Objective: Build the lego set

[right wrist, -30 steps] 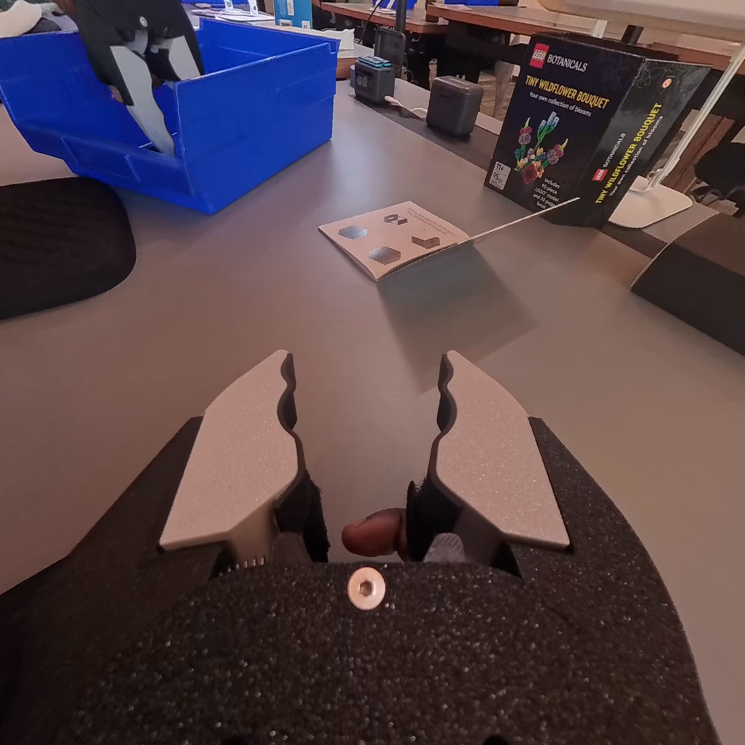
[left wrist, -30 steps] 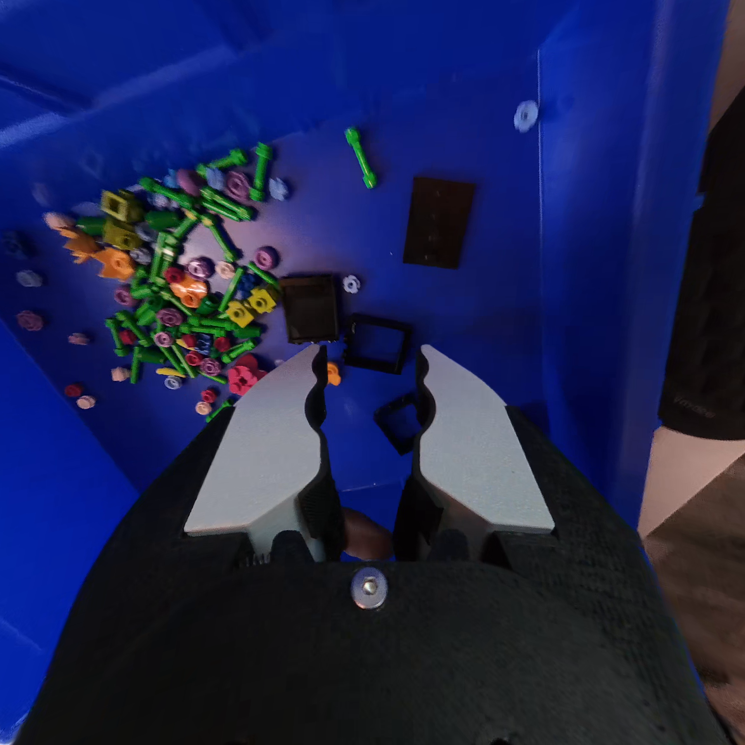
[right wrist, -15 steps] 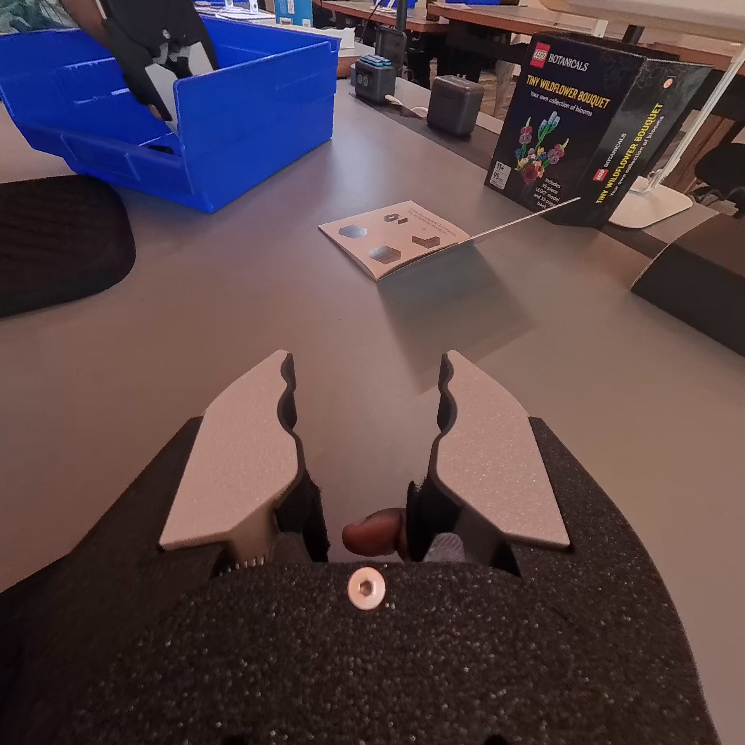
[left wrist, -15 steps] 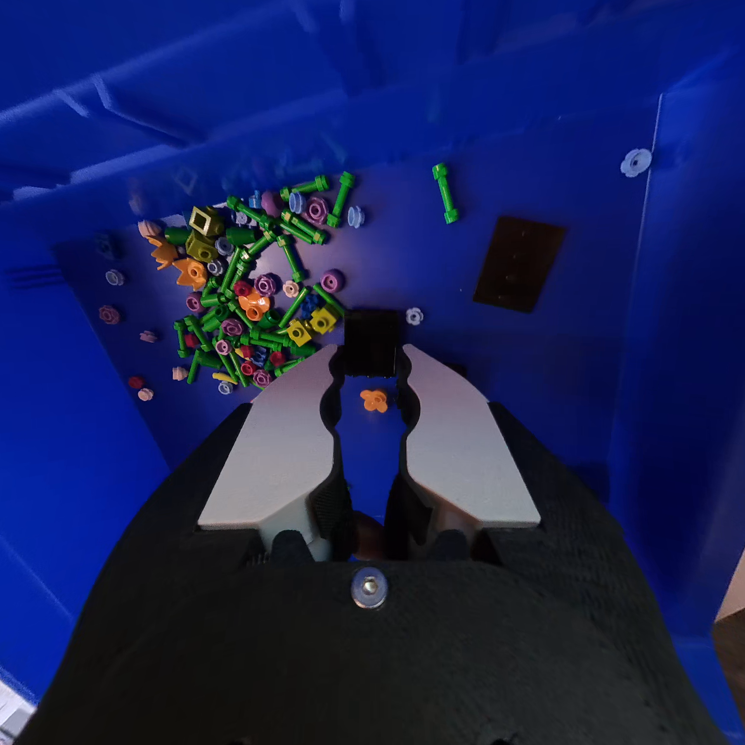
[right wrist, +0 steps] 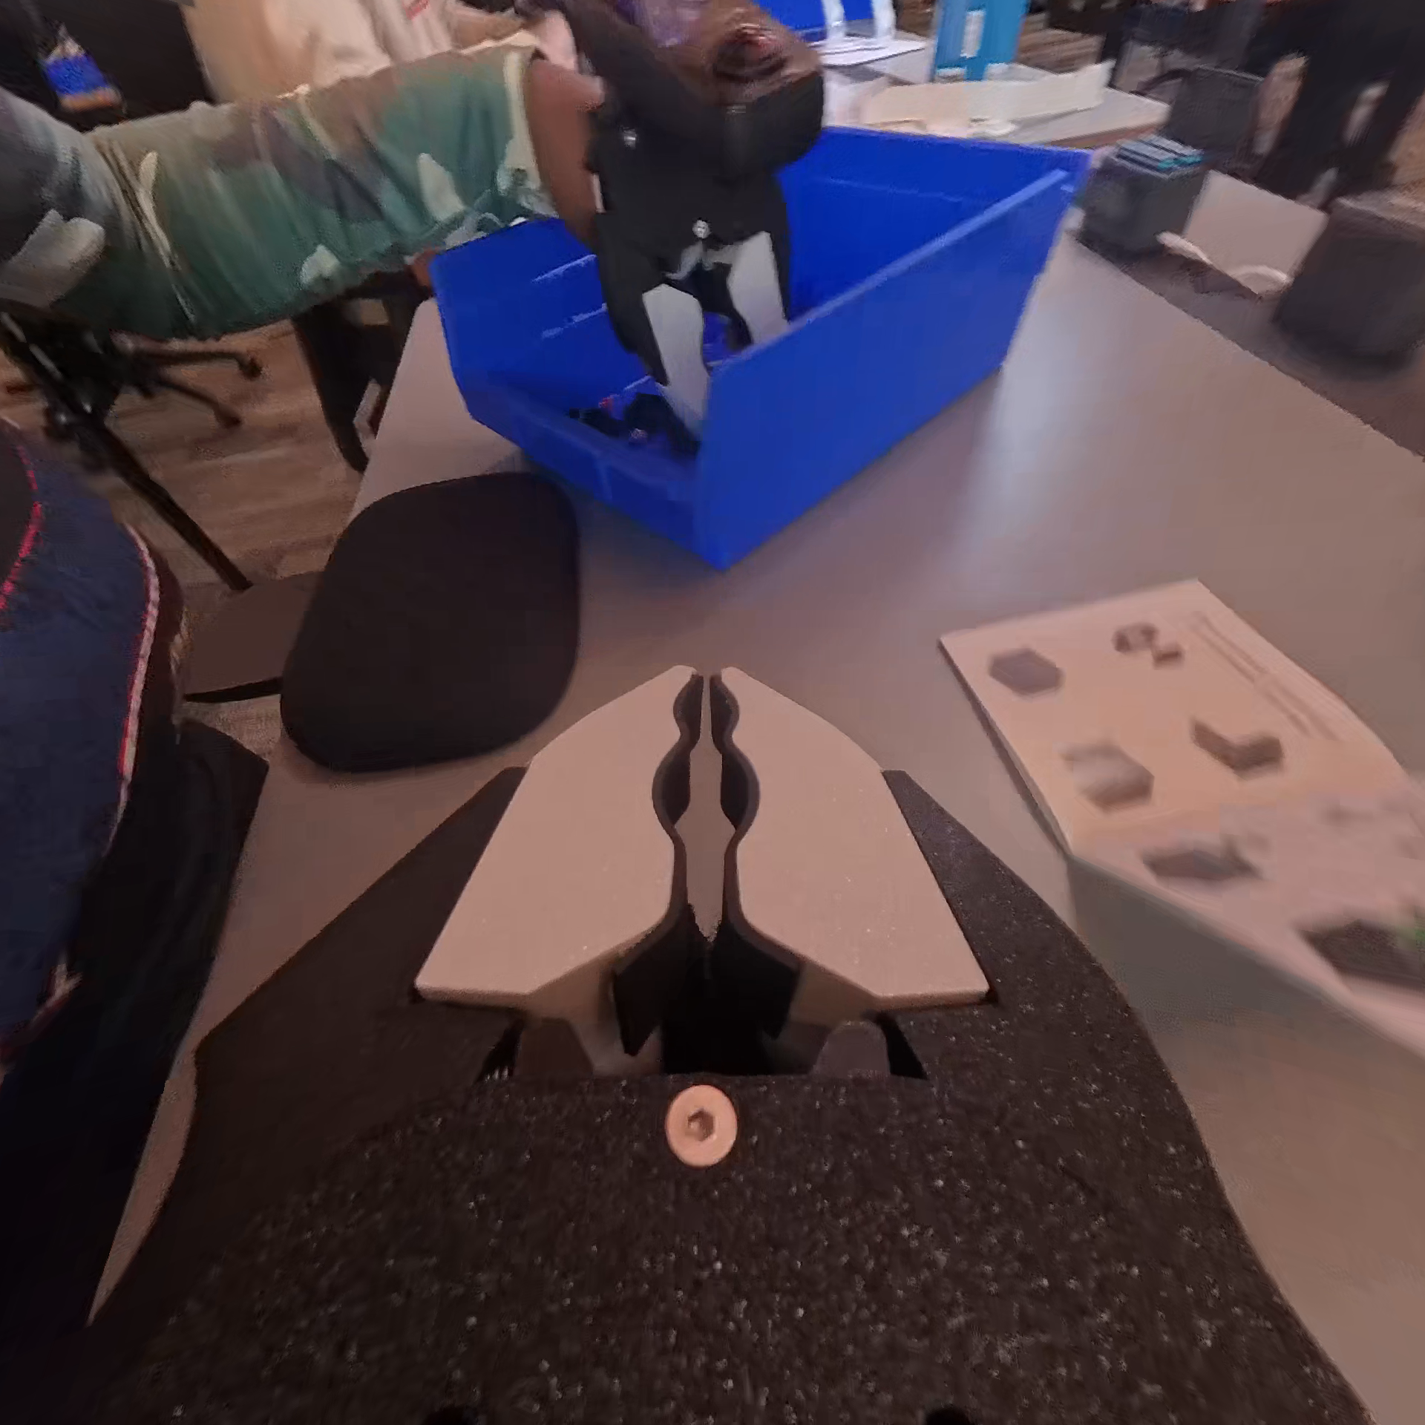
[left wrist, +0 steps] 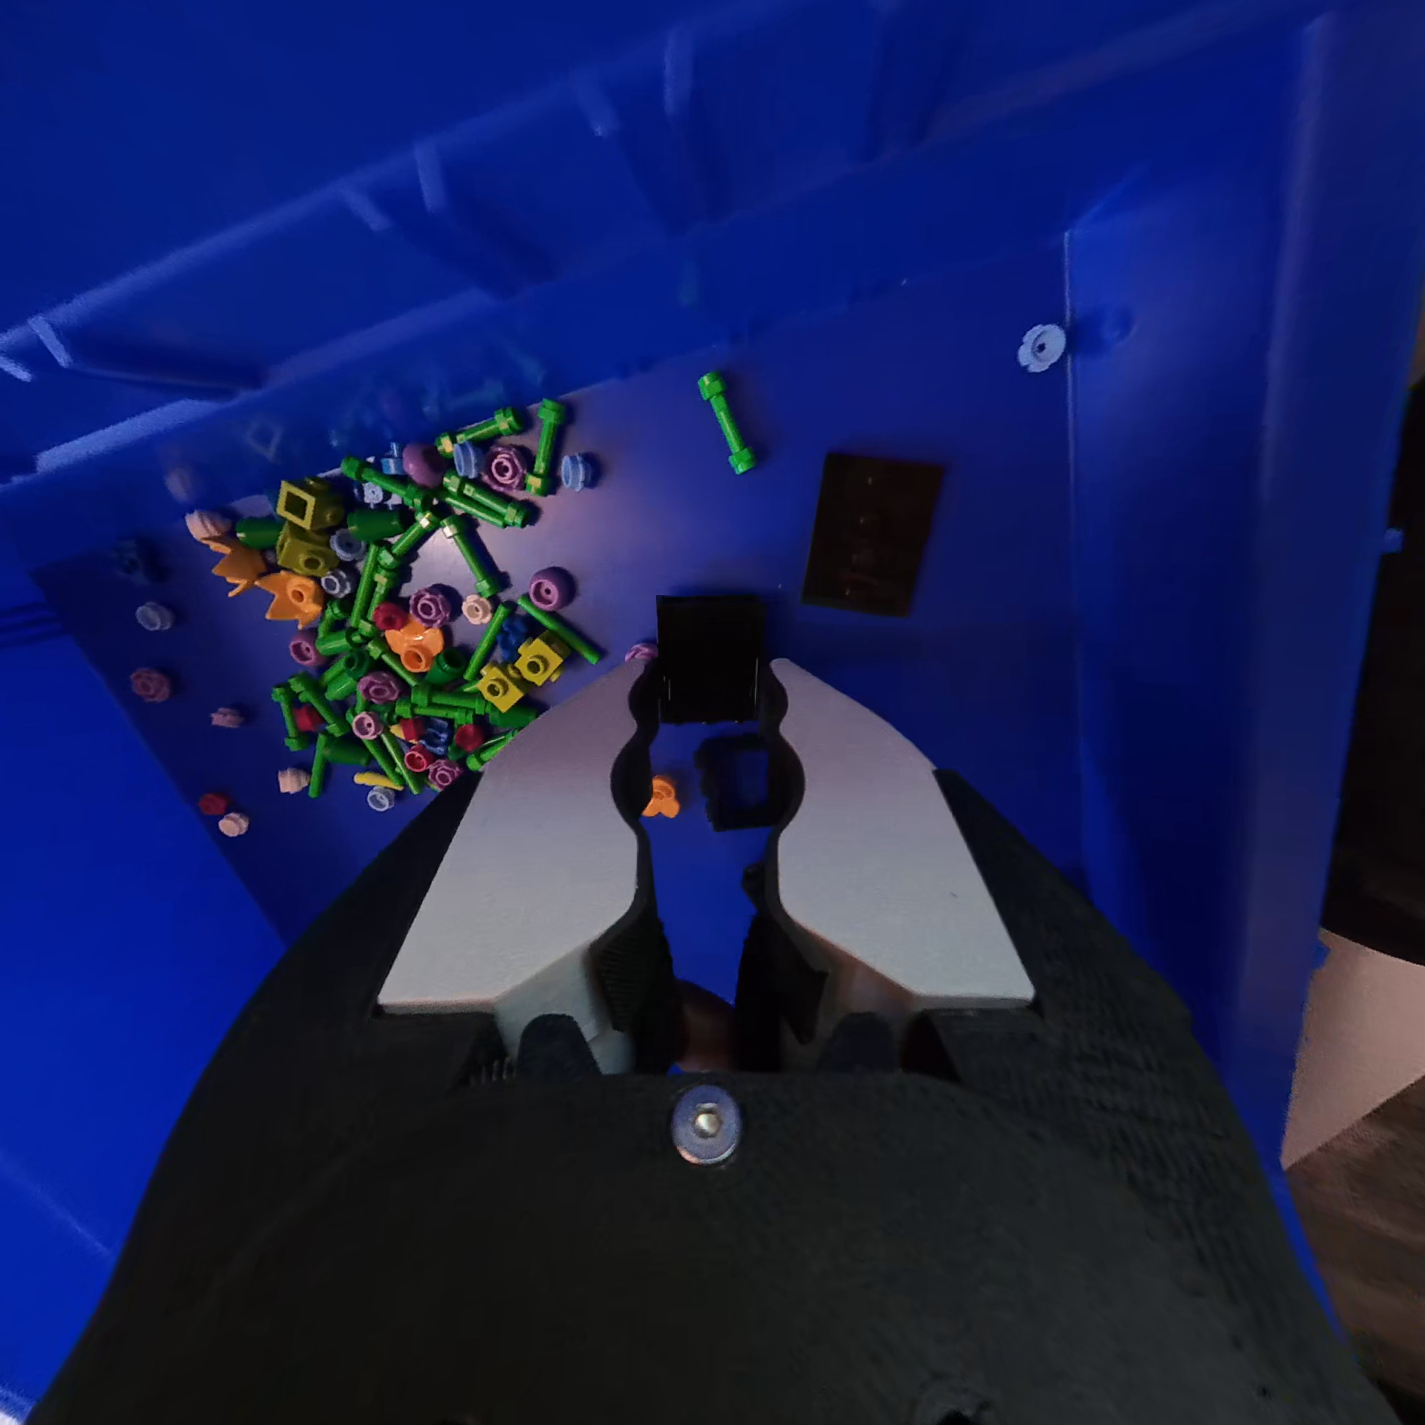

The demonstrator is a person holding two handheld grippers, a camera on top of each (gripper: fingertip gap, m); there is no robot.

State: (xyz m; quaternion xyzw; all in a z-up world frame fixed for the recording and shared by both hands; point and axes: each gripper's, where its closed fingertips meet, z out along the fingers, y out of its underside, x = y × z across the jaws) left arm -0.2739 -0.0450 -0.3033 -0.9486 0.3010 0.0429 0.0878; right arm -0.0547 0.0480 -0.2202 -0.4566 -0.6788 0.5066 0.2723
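Left claw [left wrist: 708,694]: we have it inside the blue bin [left wrist: 1157,540], tips clamped on the black brick [left wrist: 709,655], which juts forward past the tips, long axis along the fingers.
Small black frame [left wrist: 736,779]: on the bin floor just behind the tips, free.
Loose pieces [left wrist: 401,617]: ahead and to the left, well apart.
Brown plate [left wrist: 875,532]: ahead-right, flat.
Right claw [right wrist: 707,682]: ours over the bench [right wrist: 1079,501], nearly closed, empty; bin far ahead, so left is nearer.
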